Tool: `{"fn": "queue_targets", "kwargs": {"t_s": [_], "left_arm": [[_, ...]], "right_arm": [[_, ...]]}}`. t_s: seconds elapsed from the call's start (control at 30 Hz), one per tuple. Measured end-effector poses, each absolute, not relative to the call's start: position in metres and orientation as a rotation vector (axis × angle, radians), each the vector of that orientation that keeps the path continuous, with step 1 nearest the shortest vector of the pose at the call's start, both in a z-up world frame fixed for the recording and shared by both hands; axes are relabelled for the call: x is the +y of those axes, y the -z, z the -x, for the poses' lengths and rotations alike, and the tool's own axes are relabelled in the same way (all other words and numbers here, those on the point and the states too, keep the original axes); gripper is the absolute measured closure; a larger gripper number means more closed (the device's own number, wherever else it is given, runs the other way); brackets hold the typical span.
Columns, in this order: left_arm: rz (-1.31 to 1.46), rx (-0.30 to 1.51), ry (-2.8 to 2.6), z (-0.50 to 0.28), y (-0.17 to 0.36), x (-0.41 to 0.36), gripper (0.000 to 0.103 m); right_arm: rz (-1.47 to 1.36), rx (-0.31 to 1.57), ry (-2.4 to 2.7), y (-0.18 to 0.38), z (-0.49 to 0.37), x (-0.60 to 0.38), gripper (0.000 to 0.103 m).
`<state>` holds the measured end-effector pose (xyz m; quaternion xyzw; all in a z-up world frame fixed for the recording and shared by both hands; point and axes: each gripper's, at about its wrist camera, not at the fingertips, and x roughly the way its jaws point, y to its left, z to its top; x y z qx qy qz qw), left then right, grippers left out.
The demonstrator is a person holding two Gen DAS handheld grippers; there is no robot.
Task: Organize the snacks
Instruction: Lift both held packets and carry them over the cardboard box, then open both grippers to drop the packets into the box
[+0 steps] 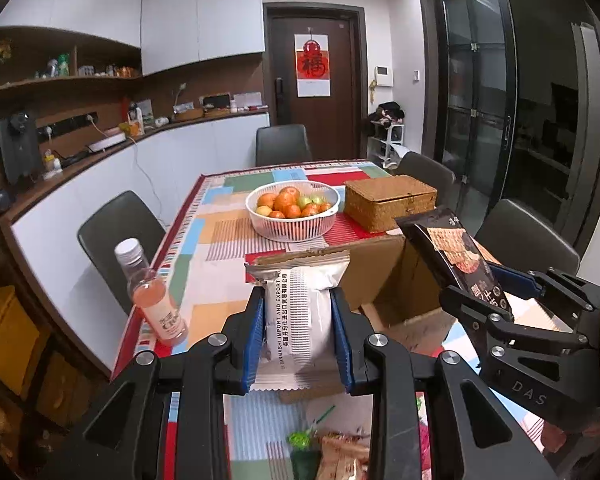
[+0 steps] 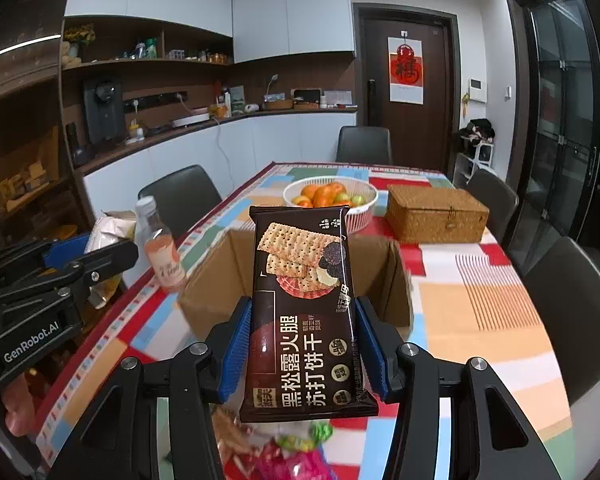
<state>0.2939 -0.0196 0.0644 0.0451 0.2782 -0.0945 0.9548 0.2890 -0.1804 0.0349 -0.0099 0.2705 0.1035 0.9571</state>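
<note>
My left gripper [image 1: 298, 312] is shut on a white and silver snack packet [image 1: 298, 312], held upright above the table. My right gripper [image 2: 302, 328] is shut on a dark brown cracker packet [image 2: 302, 280], held upright in front of an open cardboard box [image 2: 216, 280]. In the left wrist view the cracker packet [image 1: 456, 256] and right gripper [image 1: 496, 292] sit to the right, over the box [image 1: 380, 276]. In the right wrist view the left gripper [image 2: 92, 254] is at far left with the white packet [image 2: 108, 232]. More snack packets [image 2: 284, 448] lie below on the table.
A pink drink bottle [image 1: 156, 300] stands near the table's left edge. A white basket of fruit [image 1: 292, 208] and a wicker box [image 1: 388, 200] stand beyond the cardboard box. Dark chairs [image 1: 116, 236] surround the table with its patchwork cloth [image 2: 480, 300].
</note>
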Motion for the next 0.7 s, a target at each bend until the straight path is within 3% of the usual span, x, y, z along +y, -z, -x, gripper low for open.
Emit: {"fn": "queue_targets", "kwargs": {"t_s": [0.63, 0.7], "left_arm": [[-0.133, 0.749, 0.231, -0.397, -0.042, -0.039, 0.071], [-0.122, 0.761, 0.241, -0.401, -0.039, -0.04, 0.062]], "right_arm": [[0.089, 0.679, -0.199, -0.03, -0.394, -0.182, 0.052], [0.091, 0.685, -0.191, -0.027, -0.399, -0.182, 0.052]]}}
